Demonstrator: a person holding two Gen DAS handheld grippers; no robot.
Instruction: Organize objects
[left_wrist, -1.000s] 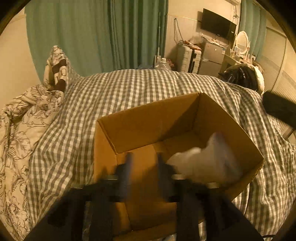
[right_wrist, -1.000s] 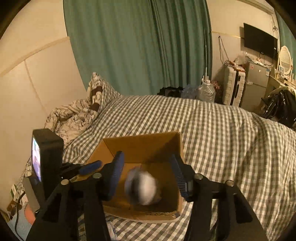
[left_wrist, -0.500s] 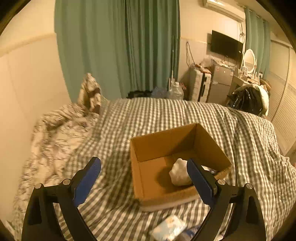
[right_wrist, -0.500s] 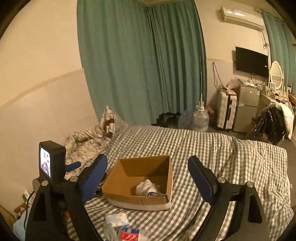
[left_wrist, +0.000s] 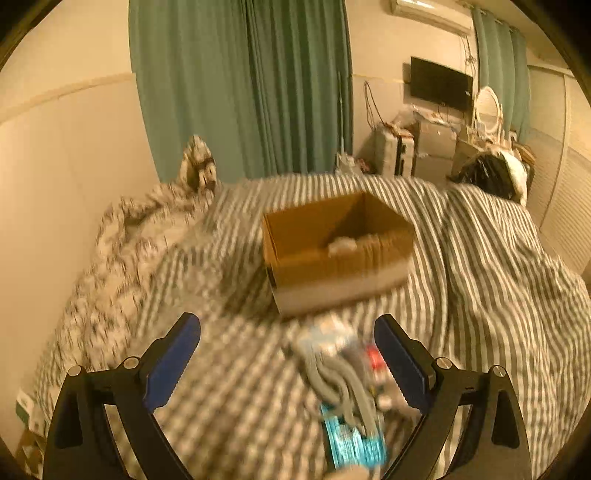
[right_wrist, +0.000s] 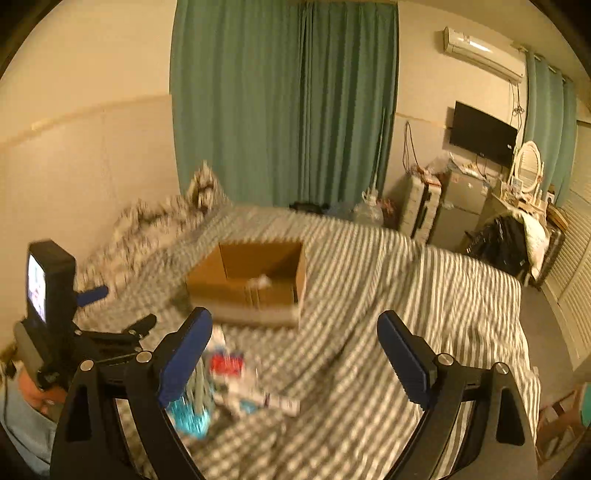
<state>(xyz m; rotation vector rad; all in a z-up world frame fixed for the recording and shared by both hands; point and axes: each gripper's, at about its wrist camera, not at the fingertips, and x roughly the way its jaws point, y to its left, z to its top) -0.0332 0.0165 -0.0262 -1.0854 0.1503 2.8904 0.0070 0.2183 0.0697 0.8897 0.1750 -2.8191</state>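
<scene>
An open cardboard box (left_wrist: 334, 251) stands on the checked bedspread, also in the right wrist view (right_wrist: 255, 282). A white crumpled item (left_wrist: 343, 243) lies inside it (right_wrist: 260, 282). Loose items lie in front of the box: a teal packet (left_wrist: 352, 441), a grey cable bundle (left_wrist: 340, 373), a red and white packet (right_wrist: 226, 363). My left gripper (left_wrist: 288, 360) is open and empty above the loose items. My right gripper (right_wrist: 295, 356) is open and empty, near the same pile. The left gripper's body (right_wrist: 55, 325) shows at the left of the right wrist view.
A patterned duvet and pillow (left_wrist: 147, 229) lie along the wall at left. Green curtains (right_wrist: 288, 103) hang behind the bed. A suitcase, fridge and cluttered desk (right_wrist: 454, 206) stand at the far right. Both views are motion-blurred.
Both grippers have pulled back and away from the box, jaws opened wide. The white item dropped from the right gripper into the box. The loose pile has come into view in front.
</scene>
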